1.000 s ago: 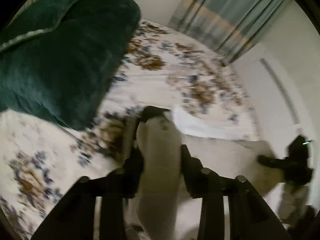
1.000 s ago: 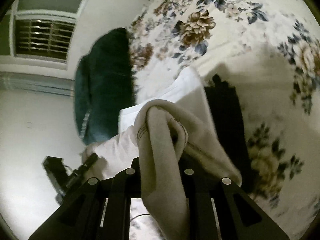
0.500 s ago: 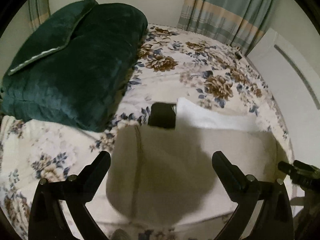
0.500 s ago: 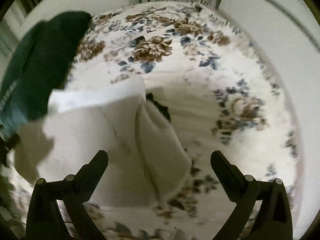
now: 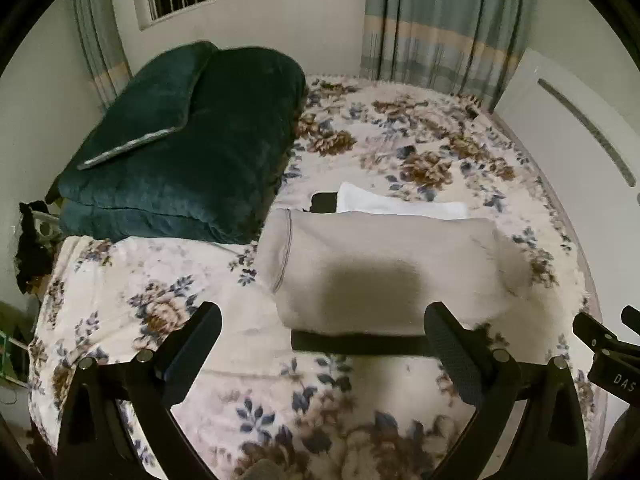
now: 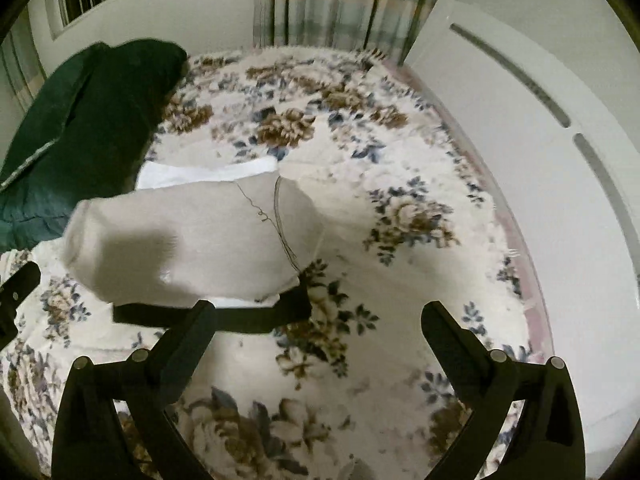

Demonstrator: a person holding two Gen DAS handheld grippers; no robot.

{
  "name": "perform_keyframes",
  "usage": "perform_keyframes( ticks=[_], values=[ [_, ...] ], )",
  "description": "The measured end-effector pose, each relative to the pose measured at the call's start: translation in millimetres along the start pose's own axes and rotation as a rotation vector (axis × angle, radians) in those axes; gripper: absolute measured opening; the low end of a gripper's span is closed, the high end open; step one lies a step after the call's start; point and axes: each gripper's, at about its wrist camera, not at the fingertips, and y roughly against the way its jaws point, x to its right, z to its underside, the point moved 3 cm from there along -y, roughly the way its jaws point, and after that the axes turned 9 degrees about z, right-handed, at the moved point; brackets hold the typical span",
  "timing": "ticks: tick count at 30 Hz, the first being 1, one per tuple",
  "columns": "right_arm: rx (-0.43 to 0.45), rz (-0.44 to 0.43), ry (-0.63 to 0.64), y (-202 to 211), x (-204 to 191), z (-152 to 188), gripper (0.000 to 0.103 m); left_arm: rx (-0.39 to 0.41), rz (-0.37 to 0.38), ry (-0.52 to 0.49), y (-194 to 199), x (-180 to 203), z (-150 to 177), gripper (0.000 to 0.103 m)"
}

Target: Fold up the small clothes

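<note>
- A folded beige knit garment (image 5: pixel 384 268) lies flat on the bed with a cream floral blanket (image 5: pixel 168 304), its long axis running left to right across the left wrist view.
- Its stitched hem end (image 5: pixel 286 252) points left, toward the folded dark green plush blanket (image 5: pixel 188 140); the opposite, rounded end points right, toward the white panel (image 5: pixel 568 140) beside the bed.
- In the right wrist view the same beige garment (image 6: pixel 192 240) sits left of centre, hem end (image 6: pixel 282 224) to the right, with a loose thread trailing across it.
- It rests on top of a black folded cloth (image 5: pixel 356 346), which shows along its near edge and as a small patch at its far edge.
- A white folded cloth (image 5: pixel 400 204) lies just behind it, touching or tucked under its far edge.
- The left hand-held gripper (image 5: pixel 322 354) is spread wide, fingers apart and holding nothing, near the garment's near edge.
- The right hand-held gripper (image 6: pixel 316 354) is likewise spread wide and empty; its left finger (image 6: pixel 188 344) overlaps the black cloth (image 6: pixel 224 318) in the view, and contact cannot be told.
- Striped grey-green curtains (image 5: pixel 444 28) hang behind the bed.
</note>
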Motion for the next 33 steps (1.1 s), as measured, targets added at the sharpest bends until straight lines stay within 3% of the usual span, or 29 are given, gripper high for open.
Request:
perform_keyframes(
  ticks=[11, 17, 23, 33],
  values=[
    [0.173, 0.007, -0.018, 185.8, 56.0, 47.0, 0.103, 0.115, 0.007, -0.036, 155.9, 41.2, 31.1, 0.103],
    [0.256, 0.002, -0.033, 270.1, 87.2, 75.7, 0.103, 0.163, 0.029, -0.049, 221.9, 57.6, 49.7, 0.103],
    [0.294, -0.027, -0.035, 328.0, 105.5, 106.2, 0.103, 0.204, 0.03, -0.064, 275.2, 72.9, 67.4, 0.103],
    [0.351, -0.054, -0.063, 391.0, 135.3, 139.2, 0.103, 0.23, 0.046, -0.055, 319.1, 81.4, 90.9, 0.103]
  ],
)
